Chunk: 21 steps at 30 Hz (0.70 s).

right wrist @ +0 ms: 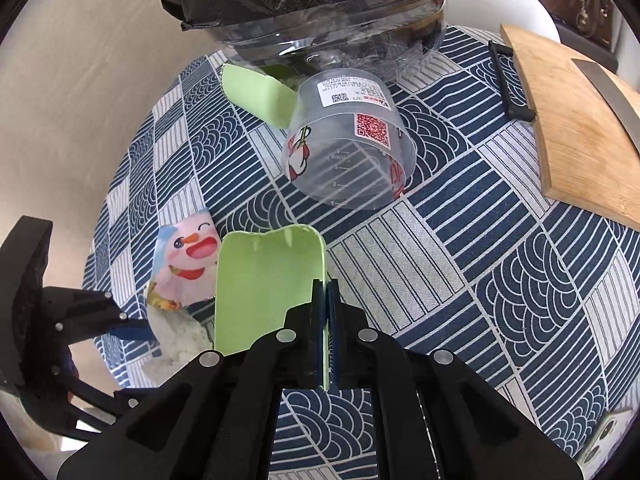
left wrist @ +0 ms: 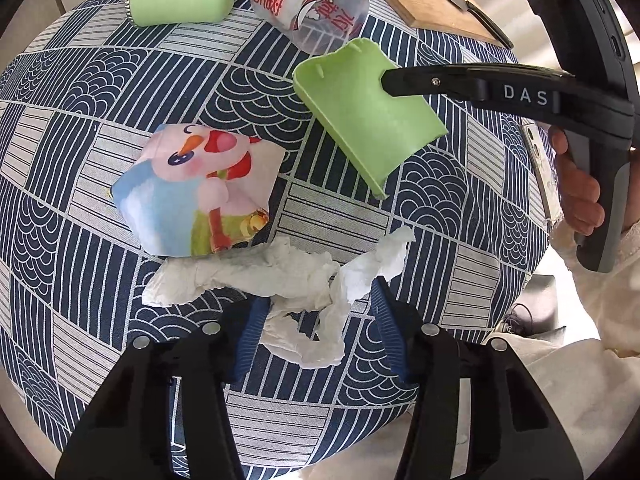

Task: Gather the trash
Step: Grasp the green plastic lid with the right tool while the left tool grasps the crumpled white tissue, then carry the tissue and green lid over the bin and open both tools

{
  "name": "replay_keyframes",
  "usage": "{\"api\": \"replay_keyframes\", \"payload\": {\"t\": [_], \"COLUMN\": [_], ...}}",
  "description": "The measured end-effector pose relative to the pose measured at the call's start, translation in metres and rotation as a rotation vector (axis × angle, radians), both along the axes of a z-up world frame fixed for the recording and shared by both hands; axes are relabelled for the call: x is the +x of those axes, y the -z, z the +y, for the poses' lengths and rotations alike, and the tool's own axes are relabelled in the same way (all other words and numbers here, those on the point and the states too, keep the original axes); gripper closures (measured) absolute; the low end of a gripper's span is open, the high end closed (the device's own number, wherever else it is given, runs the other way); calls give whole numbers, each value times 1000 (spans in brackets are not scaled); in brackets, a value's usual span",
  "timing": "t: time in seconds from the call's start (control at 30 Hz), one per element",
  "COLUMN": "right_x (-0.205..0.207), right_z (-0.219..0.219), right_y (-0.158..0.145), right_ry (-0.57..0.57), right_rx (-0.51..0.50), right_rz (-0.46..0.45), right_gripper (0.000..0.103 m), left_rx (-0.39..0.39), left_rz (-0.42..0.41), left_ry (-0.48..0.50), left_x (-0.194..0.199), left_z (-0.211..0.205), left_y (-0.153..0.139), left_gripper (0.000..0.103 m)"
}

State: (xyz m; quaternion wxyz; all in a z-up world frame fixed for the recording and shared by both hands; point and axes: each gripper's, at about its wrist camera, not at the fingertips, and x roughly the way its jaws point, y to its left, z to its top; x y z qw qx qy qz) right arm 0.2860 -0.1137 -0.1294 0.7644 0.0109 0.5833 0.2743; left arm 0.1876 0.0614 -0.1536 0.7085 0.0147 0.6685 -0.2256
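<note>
A crumpled white tissue lies on the blue patterned tablecloth. My left gripper stands open and points down over it, its blue pads on either side of the tissue's near end. My right gripper is shut on the side wall of a light green plastic scoop, which hangs tilted above the cloth. In the left wrist view the same scoop shows with the right gripper clamped on its edge. A cartoon snowman wrapper lies beside the tissue.
A clear printed plastic cup lies on its side near a green packet. Behind them stands a container lined with a black bag. A wooden board with a knife sits far right. A white phone lies at the table's edge.
</note>
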Motion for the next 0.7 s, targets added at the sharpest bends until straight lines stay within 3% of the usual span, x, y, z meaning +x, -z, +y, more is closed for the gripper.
{"api": "replay_keyframes", "payload": {"t": [0.07, 0.2, 0.47, 0.7], "right_x": [0, -1, -9, -17], "right_z": [-5, -13, -26, -40], "right_y": [-2, -6, -14, -26], "right_ry": [9, 24, 19, 17], "right_rx": [1, 9, 11, 18], "right_rz": [-4, -10, -28, -61], "right_gripper": [101, 101, 100, 100], "left_rx": [28, 16, 19, 71], "left_rz": [7, 17, -2, -38], "left_ry": [-2, -27, -57, -90], "left_x": [-3, -7, -21, -42], "left_z": [0, 4, 12, 24], "left_y": [3, 4, -3, -18], "left_gripper": [70, 77, 79, 79]}}
